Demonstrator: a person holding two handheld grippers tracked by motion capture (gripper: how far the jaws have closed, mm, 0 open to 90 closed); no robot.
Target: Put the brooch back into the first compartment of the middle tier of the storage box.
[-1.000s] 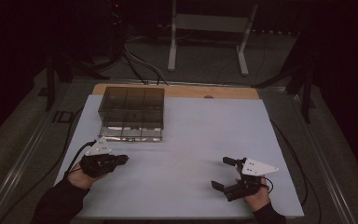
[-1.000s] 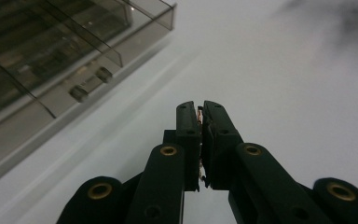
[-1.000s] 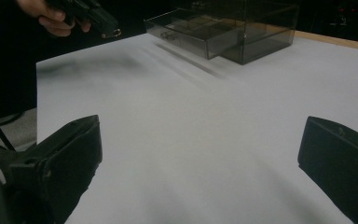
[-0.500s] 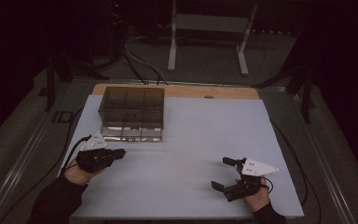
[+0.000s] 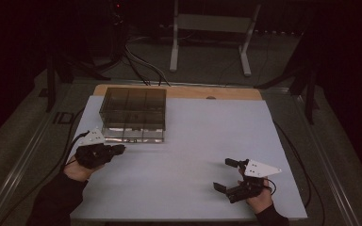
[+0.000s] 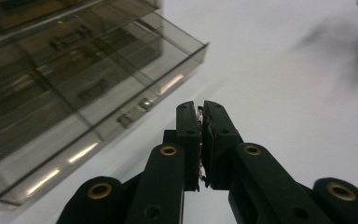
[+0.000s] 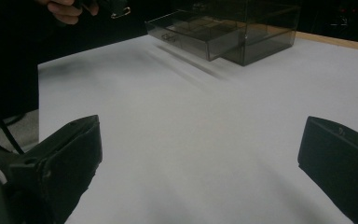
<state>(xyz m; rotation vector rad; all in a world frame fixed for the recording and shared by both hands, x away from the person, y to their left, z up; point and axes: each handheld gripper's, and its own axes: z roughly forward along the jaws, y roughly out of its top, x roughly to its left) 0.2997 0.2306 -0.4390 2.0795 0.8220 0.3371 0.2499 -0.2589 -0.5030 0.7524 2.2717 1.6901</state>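
A smoky clear drawer box [image 5: 134,106] stands at the far left of the white table top [image 5: 193,141], with its bottom drawer [image 5: 133,134] pulled out a little. My left gripper [image 5: 120,149] is just in front of that drawer, jaws shut. In the left gripper view the left gripper [image 6: 200,108] has its pads pressed together beside the drawer's front [image 6: 135,109]. A thin pale sliver shows between the pads, and I cannot tell what it is. My right gripper [image 5: 222,174] rests near the front right, open and empty. The right gripper [image 7: 200,135] faces the box [image 7: 242,28] across bare table.
A wooden strip [image 5: 217,92] edges the table's far side. Cables [image 5: 136,61] and a white stand [image 5: 212,28] lie on the dark floor beyond. A cable [image 5: 70,146] trails from my left gripper over the table's left edge.
My left gripper has shifted slightly toward the drawer box and stayed shut. The right gripper has not moved.
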